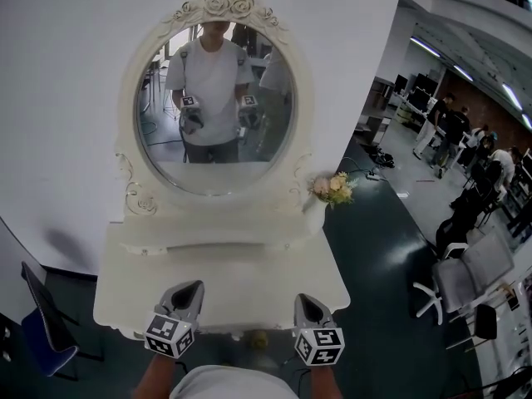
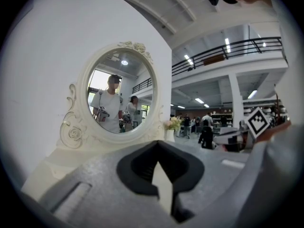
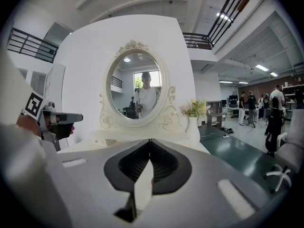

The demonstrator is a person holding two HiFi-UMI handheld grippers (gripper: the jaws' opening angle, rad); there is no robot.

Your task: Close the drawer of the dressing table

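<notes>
Dressing table (image 1: 241, 281) stands white against a white wall (image 1: 66, 73), and I am looking steeply down on its top from the near side. Far left, on the floor beside it, is a blue chair (image 1: 41, 331). Above the table top the oval mirror (image 1: 214, 106) shows the reflection of a person holding both grippers. The left gripper (image 1: 193, 289) hangs over the table's near edge on the left. Its own view has the two jaws pressed together at the tips with nothing between them, only a pale sliver of table top showing through lower down. I cannot tell whether it touches the wood. Between the two grippers, under the near edge, is the drawer (image 1: 241, 332). Only a thin strip of its front and a small knob (image 1: 260, 337) show (too little for me to judge how far in it sits). The right gripper (image 1: 305, 300) is over the same edge on the right, well apart from the left one, its jaws likewise clenched tip to tip and empty. Past it, at the table's back right corner, stand some flowers (image 1: 332, 188). Further right are a white chair (image 1: 465, 281) and several people (image 1: 453, 127) on the dark green floor.
</notes>
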